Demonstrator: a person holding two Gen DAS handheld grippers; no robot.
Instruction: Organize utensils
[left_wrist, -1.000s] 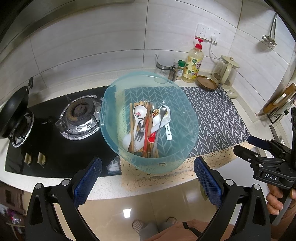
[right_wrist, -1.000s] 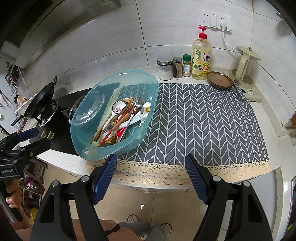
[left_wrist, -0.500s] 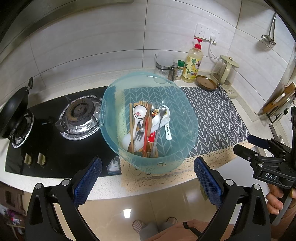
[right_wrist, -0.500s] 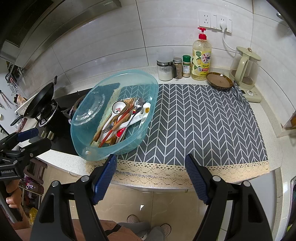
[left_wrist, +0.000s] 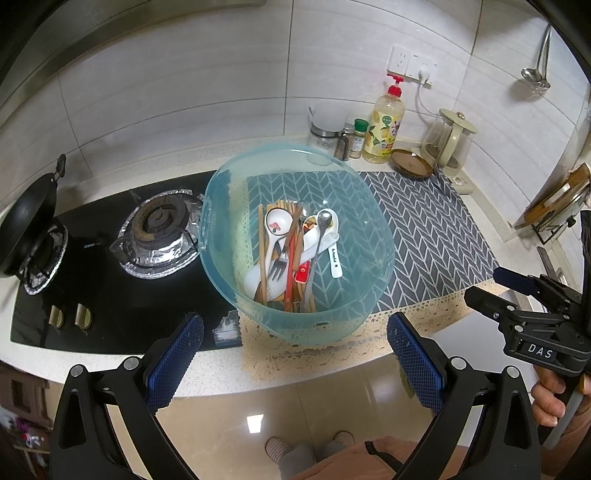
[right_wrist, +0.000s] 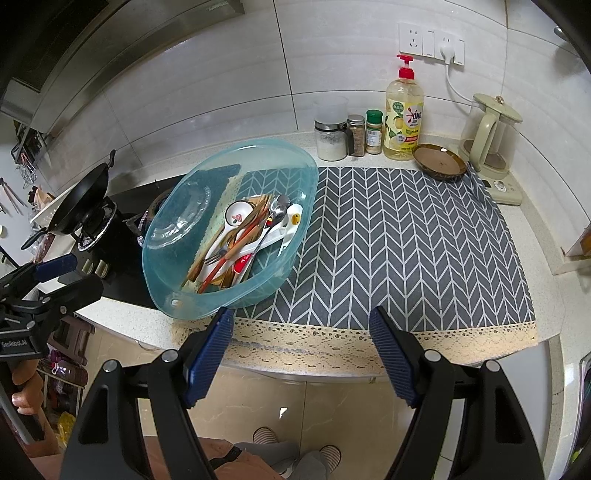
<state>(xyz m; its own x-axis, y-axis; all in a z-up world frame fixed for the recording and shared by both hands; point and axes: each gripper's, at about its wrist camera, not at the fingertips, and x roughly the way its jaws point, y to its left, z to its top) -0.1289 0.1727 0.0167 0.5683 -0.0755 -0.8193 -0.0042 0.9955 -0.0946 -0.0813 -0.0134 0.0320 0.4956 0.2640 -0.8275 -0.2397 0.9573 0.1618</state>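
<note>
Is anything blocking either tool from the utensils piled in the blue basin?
Nothing visible does. The utensils lie uncovered in the open-topped blue basin; only its near wall rises between them and the left tool and right tool, both open and empty.

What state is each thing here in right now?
Left gripper: open, empty.
Right gripper: open, empty.
Blue basin: on the counter, utensils piled inside.
Stove burner: no flame.
Wok: on the far burner.
Soap bottle: upright.

The basin (left_wrist: 221, 236) is clear glossy plastic; the mat (right_wrist: 406, 236) is woven cloth; the bench (right_wrist: 546, 258) looks like speckled stone.
</note>
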